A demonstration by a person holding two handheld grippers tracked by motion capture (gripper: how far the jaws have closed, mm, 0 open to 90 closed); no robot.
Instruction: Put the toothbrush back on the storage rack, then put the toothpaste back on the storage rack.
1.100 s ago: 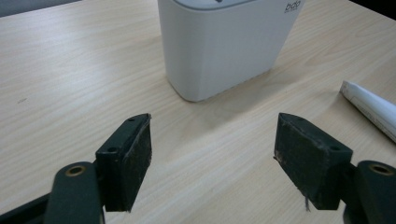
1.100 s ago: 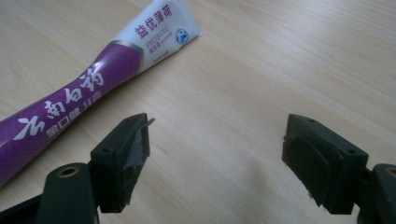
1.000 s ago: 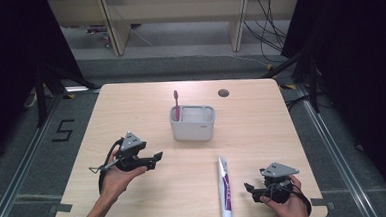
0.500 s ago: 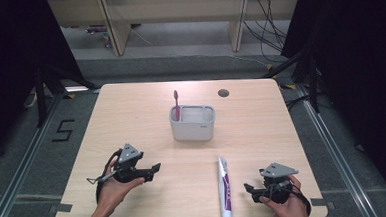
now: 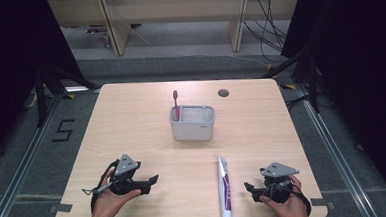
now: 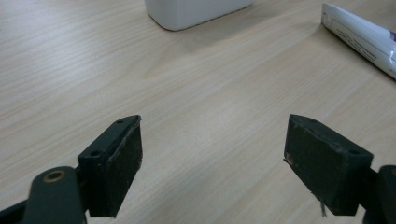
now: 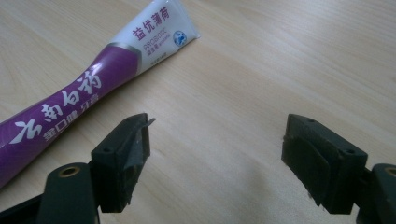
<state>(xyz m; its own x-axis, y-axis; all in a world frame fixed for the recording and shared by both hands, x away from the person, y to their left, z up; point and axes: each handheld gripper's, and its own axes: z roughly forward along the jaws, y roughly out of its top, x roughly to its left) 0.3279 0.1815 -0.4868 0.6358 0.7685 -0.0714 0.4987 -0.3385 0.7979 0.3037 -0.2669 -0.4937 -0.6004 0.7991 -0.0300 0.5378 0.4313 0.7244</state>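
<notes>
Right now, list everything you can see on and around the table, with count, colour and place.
table: one, light wood, centre of the high view
holder: one, white-grey, middle of the table
toothbrush: one, red, upright in the holder's left end
toothpaste tube: one, white and purple, lying flat near the front edge
hole: one, dark, far right part of the tabletop
left gripper: one, black, front left, jaws open with nothing between them
right gripper: one, black, front right beside the tube, jaws open and holding nothing
</notes>
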